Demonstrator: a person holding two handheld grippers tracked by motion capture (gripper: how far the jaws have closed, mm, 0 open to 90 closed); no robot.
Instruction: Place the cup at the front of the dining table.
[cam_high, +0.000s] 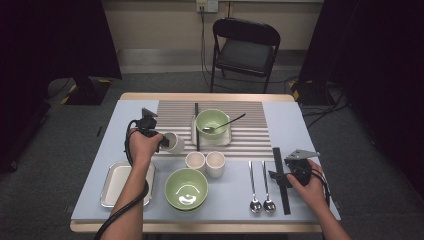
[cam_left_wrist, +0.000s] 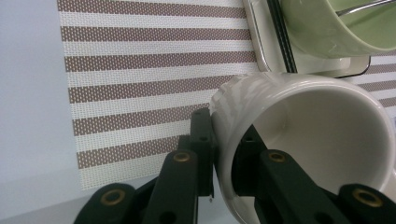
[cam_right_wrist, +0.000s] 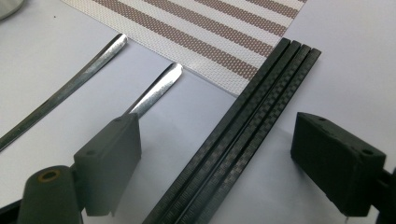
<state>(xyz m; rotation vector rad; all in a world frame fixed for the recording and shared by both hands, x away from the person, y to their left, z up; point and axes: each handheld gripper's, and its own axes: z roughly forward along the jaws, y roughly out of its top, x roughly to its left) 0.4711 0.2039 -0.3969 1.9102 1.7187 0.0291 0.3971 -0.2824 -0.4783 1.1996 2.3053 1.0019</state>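
My left gripper (cam_high: 164, 141) is shut on the rim of a white cup (cam_high: 175, 143), which it holds tipped on its side over the left edge of the striped placemat (cam_high: 240, 137). In the left gripper view one jaw lies outside the white cup (cam_left_wrist: 322, 140) wall and one inside, with my left gripper (cam_left_wrist: 224, 156) pinching that wall. My right gripper (cam_high: 278, 176) stands open at the right front, straddling black chopsticks (cam_high: 279, 160). In the right gripper view the chopsticks (cam_right_wrist: 261, 88) run between the jaws of my right gripper (cam_right_wrist: 219, 149), and neither pad touches them.
A green bowl (cam_high: 212, 123) with a spoon sits on a white square plate on the mat, beside another black chopstick pair (cam_high: 197, 127). Two small cups (cam_high: 205, 161), a second green bowl (cam_high: 186, 188), a metal tray (cam_high: 116, 184) and two spoons (cam_high: 261, 186) lie along the front.
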